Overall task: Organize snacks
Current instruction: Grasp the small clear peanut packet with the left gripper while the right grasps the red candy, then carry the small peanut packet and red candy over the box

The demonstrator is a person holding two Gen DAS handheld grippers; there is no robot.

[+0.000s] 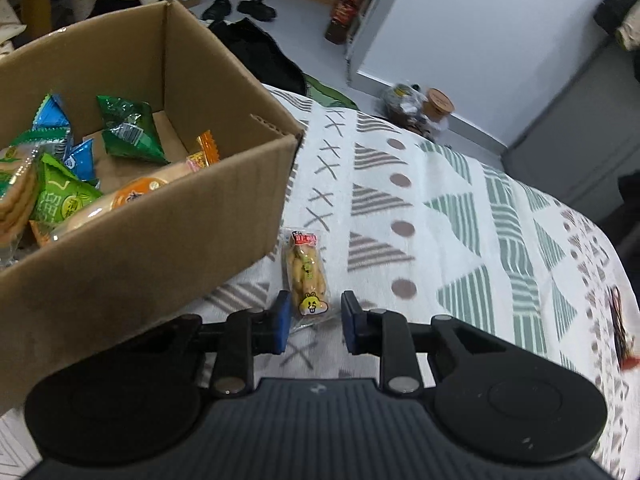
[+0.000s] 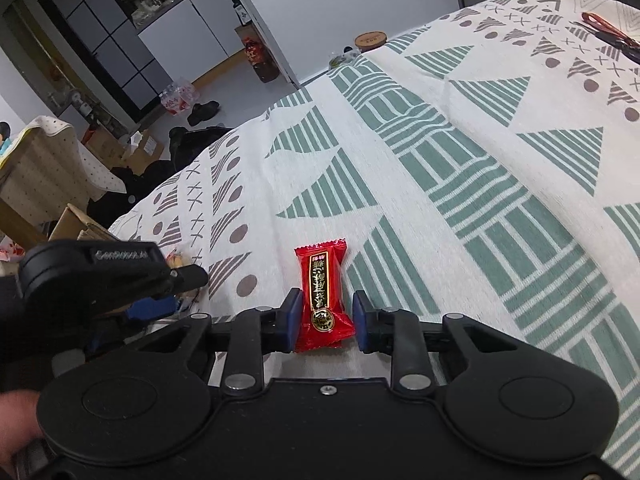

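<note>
A clear packet of yellow snacks with a cartoon face (image 1: 305, 272) lies on the patterned cloth (image 1: 440, 208) just right of the cardboard box (image 1: 140, 240). My left gripper (image 1: 316, 312) is open, its blue pads on either side of the packet's near end without touching it. The box holds several green, blue and orange snack packets (image 1: 128, 128). In the right wrist view a red candy packet (image 2: 323, 296) lies on the cloth between the fingers of my open right gripper (image 2: 327, 314); a small gap shows at each pad. The left gripper (image 2: 100, 276) appears at the left there.
A red-and-black lanyard (image 2: 612, 36) lies at the cloth's far right. A wooden-lidded jar (image 1: 438, 104) and a bag stand beyond the cloth's far edge. Shoes, dark clothing and boxes lie on the floor behind. A hand (image 2: 16, 416) shows at the lower left.
</note>
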